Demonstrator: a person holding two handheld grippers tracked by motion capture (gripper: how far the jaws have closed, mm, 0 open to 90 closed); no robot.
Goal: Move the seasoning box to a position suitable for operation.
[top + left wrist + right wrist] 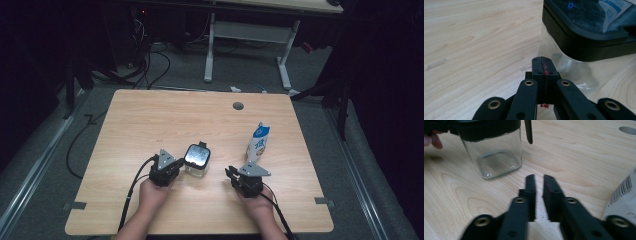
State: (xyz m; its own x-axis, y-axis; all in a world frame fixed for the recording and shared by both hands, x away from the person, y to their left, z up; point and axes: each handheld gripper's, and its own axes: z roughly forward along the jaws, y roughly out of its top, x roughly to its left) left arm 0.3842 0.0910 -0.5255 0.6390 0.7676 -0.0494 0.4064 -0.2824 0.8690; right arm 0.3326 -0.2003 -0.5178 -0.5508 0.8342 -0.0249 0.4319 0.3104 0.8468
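Table: I see a light wooden tabletop (150,120) with a round grey port (238,106) near its far edge; a dark carpeted floor and a second desk lie beyond it.

Jar: a clear square container (196,161) with a black lid stands near the middle of the table toward my near side, upright. In the right gripper view I see its glass body (496,157) and nothing inside that I can make out; a black latch hangs from the lid on one side.

Carton: a small white and blue carton (258,143) stands upright to the right of the jar, well apart from it. Its printed white side with a barcode edges into the right gripper view (624,195).

Left gripper: my left gripper (176,164) sits just beside the jar's left side, held in the left hand (152,195). In its own view (541,65) the two jaws are pressed together, tip to tip, with nothing between them; the jar's lid (584,30) and glass wall stand right beside the tips. Whether the tips touch the glass I cannot tell.

Right gripper: my right gripper (231,173) rests between jar and carton on the near side, held in the right hand (260,205), touching neither. In its own view (539,182) the jaws are nearly together, a thin slit left between them, pinching nothing; they point at bare wood in front of the jar.
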